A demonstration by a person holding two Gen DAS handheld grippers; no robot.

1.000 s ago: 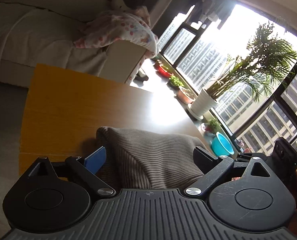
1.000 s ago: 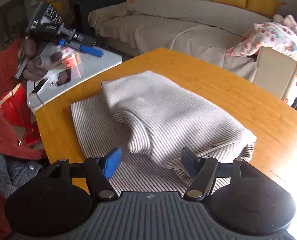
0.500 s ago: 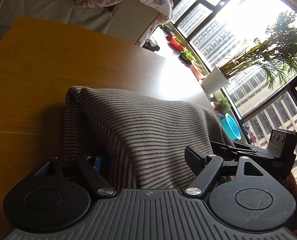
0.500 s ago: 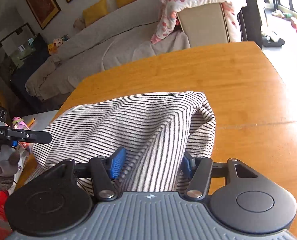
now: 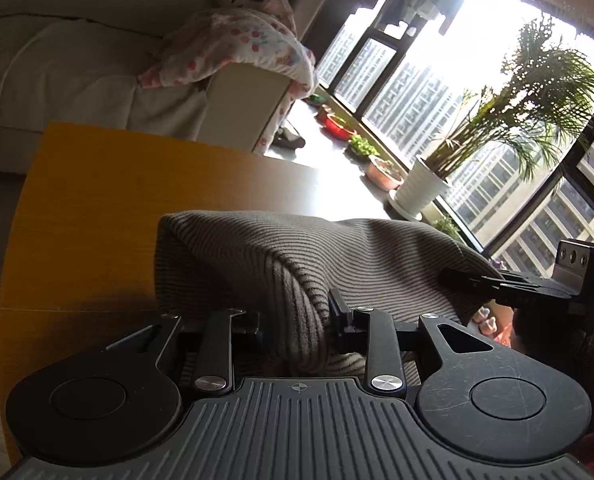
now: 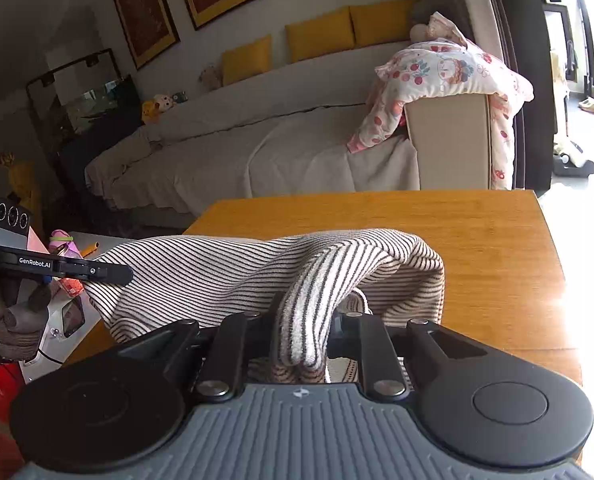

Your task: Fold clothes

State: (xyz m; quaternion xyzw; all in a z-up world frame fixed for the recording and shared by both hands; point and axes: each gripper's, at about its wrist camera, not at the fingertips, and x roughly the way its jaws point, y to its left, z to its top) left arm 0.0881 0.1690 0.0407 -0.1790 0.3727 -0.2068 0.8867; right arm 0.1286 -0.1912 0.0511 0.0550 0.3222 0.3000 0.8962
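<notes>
Two wrist cameras, close over one wooden table

Left faces the window at 2 o'clock; right faces the sofa at 12; both share the striped garment.

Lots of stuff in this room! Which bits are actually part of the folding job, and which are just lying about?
Part of the job:
striped garment
left gripper, jaws closing on a bunch of it
right gripper, jaws closing on another bunch
table

Lying about:
sofa
floral blanket
yellow cushions
potted palm
side-table clutter
</notes>
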